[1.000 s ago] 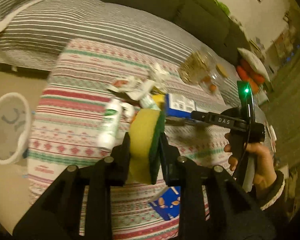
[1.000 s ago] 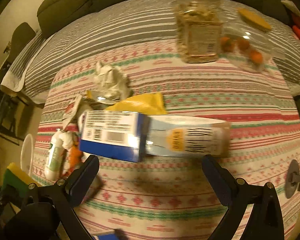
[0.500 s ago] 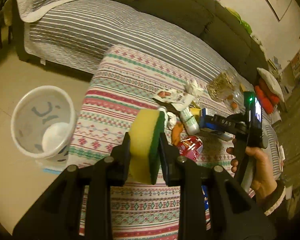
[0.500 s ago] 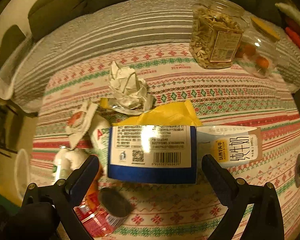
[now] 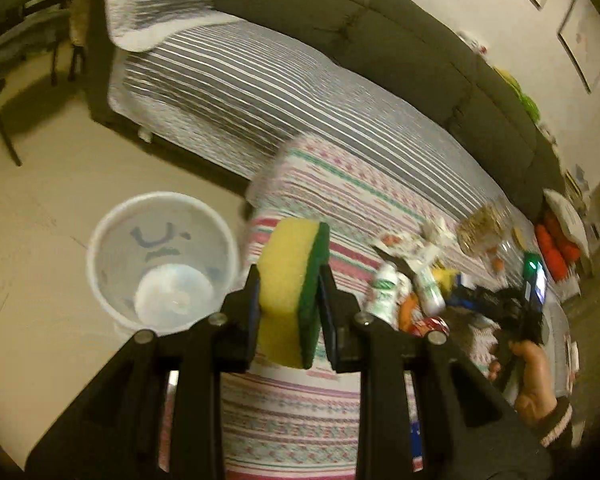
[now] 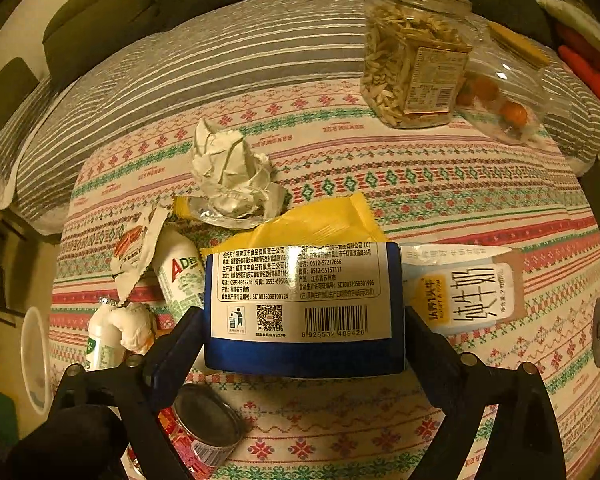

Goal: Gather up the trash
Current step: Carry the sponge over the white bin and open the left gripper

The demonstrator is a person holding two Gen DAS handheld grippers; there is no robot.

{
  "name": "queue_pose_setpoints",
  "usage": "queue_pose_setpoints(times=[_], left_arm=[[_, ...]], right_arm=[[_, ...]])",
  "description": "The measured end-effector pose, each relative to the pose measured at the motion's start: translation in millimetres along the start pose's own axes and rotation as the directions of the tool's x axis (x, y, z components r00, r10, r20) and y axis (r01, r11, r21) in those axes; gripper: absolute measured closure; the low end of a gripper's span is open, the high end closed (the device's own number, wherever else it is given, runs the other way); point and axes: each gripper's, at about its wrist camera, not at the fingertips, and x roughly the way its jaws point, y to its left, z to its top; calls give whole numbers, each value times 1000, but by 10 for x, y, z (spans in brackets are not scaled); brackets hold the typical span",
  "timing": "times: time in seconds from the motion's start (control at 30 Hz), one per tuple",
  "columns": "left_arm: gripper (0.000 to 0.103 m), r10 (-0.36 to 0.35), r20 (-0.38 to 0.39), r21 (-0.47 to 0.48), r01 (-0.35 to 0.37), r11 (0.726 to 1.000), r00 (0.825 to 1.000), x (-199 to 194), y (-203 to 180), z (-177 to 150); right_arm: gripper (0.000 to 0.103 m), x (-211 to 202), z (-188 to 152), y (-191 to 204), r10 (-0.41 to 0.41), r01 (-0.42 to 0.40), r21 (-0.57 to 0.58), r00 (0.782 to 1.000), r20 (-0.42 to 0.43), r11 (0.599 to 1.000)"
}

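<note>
My left gripper [image 5: 288, 300] is shut on a yellow and green sponge [image 5: 292, 292], held in the air at the table's left edge, just right of a white trash bin [image 5: 160, 268] on the floor. My right gripper [image 6: 300, 340] is open, its jaws on either side of a blue and white carton [image 6: 300, 304] lying on the patterned tablecloth [image 6: 420, 184]. Around the carton lie a yellow wrapper [image 6: 320, 224], crumpled paper [image 6: 228, 168], a milk carton [image 6: 464, 292], small white bottles [image 6: 180, 276] and a can [image 6: 204, 428].
A seed jar [image 6: 412, 56] and a clear tub with orange fruit [image 6: 504, 92] stand at the table's far right. A striped sofa cover [image 5: 240, 88] lies behind the table. The bin also shows at the left edge of the right wrist view [image 6: 34, 360].
My left gripper has swung left with the sponge, from over the table to beside the bin. My right gripper has moved forward until its jaws flank the blue carton.
</note>
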Motion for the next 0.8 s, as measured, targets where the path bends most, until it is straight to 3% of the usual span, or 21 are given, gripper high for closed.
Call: queue_pose_setpoints(times=[0.33,0.5,0.8], left_arm=[[75,145,103,-51,-140,989,984,178,566,111],[74,236,70,-90,-230,969,969,451,843,38],[74,284,59,-72,-280,957,957,525,963,-70]], right_arm=[[8,-447,-59,311,76,-70,-66,993,86,995],[8,-564,-157,568,115,-104,-122,989,89,987],[8,-637,-257,934,175,-161,-163,982,71,973]])
